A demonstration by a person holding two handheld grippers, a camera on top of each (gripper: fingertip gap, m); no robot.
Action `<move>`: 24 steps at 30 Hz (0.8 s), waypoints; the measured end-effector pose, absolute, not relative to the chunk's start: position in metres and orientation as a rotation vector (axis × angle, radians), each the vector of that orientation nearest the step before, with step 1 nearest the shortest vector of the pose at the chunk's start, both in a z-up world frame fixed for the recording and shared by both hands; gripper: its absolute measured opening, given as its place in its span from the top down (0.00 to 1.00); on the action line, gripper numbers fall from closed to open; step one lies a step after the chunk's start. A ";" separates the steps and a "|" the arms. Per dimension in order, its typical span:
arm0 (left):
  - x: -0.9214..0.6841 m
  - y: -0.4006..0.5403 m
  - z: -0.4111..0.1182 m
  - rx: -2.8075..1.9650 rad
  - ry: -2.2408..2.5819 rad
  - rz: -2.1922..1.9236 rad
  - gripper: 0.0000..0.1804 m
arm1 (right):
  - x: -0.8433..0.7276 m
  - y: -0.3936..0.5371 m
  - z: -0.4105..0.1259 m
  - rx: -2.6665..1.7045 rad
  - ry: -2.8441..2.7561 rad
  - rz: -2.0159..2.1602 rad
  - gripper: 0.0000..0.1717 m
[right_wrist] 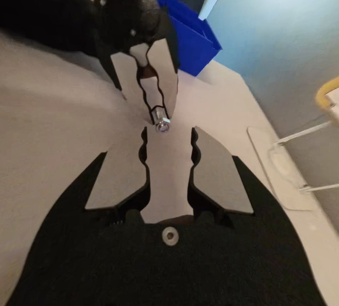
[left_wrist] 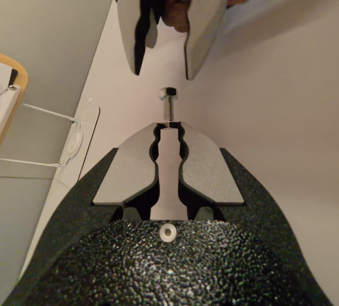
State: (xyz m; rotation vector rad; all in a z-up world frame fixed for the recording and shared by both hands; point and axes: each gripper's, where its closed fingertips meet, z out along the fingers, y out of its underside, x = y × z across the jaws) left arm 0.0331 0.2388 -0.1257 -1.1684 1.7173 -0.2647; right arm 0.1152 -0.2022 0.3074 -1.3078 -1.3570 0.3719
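Note:
My left gripper [left_wrist: 168, 125] is shut on a silver bolt [left_wrist: 167, 108]. The fingertips pinch a hex nut [left_wrist: 166, 125] at the bolt's near end. The threaded shank and hex head [left_wrist: 167, 92] stick out forward. The right gripper [left_wrist: 162, 76] hangs open just beyond the head, with a hand behind it. In the right wrist view my right gripper [right_wrist: 169, 129] is open and empty, its fingertips either side of the bolt head [right_wrist: 162, 128] without touching it. The left gripper [right_wrist: 159, 113] points toward it there, holding the bolt over the white table [right_wrist: 55, 113].
A blue bin [right_wrist: 192, 40] stands at the table's far edge. A white flat sheet [left_wrist: 89, 132] lies near the table's side edge. Beside it is a chair-like frame with white wire legs [left_wrist: 45, 113] and a wooden rim [left_wrist: 20, 77]. Grey floor lies beyond.

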 end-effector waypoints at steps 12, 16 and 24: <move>0.035 0.234 -0.132 -0.961 1.806 0.004 0.90 | 0.102 -0.217 0.289 -1.944 -0.986 1.245 0.89; 0.033 0.240 -0.126 -1.019 1.766 -0.021 0.90 | 0.110 -0.199 0.303 -1.793 -0.911 1.216 0.79; 0.033 0.239 -0.126 -1.163 1.724 -0.233 0.90 | 0.101 -0.205 0.298 -1.234 -1.405 0.210 0.77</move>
